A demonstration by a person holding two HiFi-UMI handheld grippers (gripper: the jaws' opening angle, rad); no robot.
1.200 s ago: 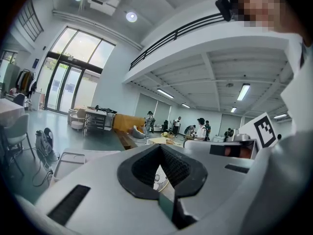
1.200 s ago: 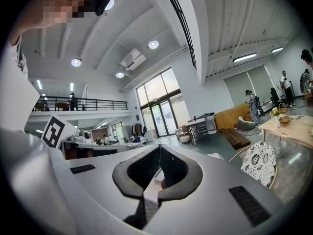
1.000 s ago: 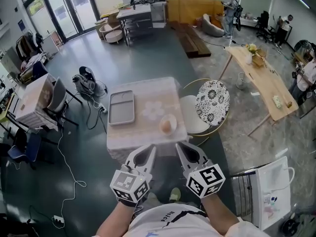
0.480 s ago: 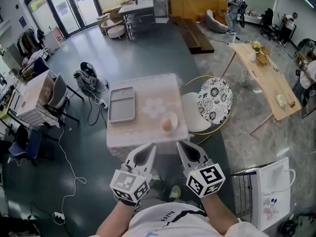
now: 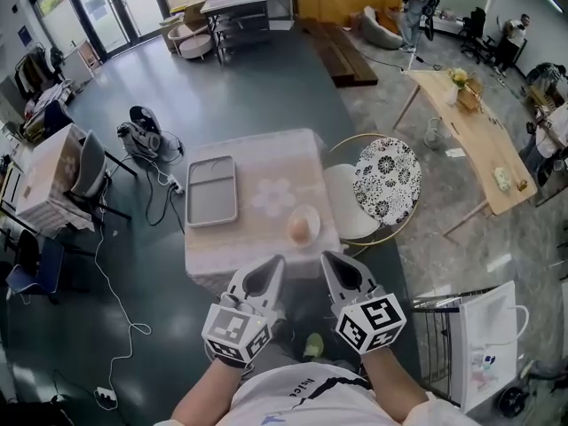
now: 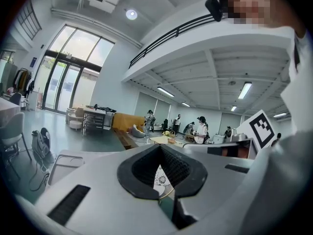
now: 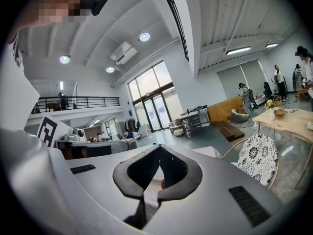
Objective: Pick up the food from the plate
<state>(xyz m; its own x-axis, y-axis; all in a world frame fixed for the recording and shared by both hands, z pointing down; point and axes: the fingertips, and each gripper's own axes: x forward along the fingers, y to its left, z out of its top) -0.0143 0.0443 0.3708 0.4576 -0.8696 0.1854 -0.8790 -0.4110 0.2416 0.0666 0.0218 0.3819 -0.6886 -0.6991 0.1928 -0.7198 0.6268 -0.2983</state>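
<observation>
Grey polished floor [image 5: 266,96] spreads through a big open hall, with glass doors at the far left and a long wooden table [image 5: 470,136] off to my right. Straight ahead of me stands a small square surface [image 5: 266,162] under a pale cloth with a faint flower print. On its left half lies a flat grey tray [image 5: 212,191]. Near the right front corner, close to the edge that faces me, sits a small plate [image 5: 312,211]. On it rests the food [image 5: 299,228], one rounded orange-brown piece; I cannot tell what kind it is. Tray and plate are well apart. Just beside the surface's right edge is a chair [image 5: 382,180] with a black-and-white flowered back and a white seat.

I hold my left gripper [image 5: 277,263] and my right gripper [image 5: 327,259] side by side over the floor, short of the surface's near edge, both pointing toward it. The plate lies beyond the tips, roughly between them and a little nearer the right one. Neither gripper touches it or the surface.

In the left gripper view my jaws are closed, tips meeting, with nothing caught between them. Through the loop behind the tips I see a scrap of the flowered chair back. In the right gripper view the jaws are likewise closed tip to tip and grip nothing. A white bag [image 5: 488,335] stands at my lower right.
</observation>
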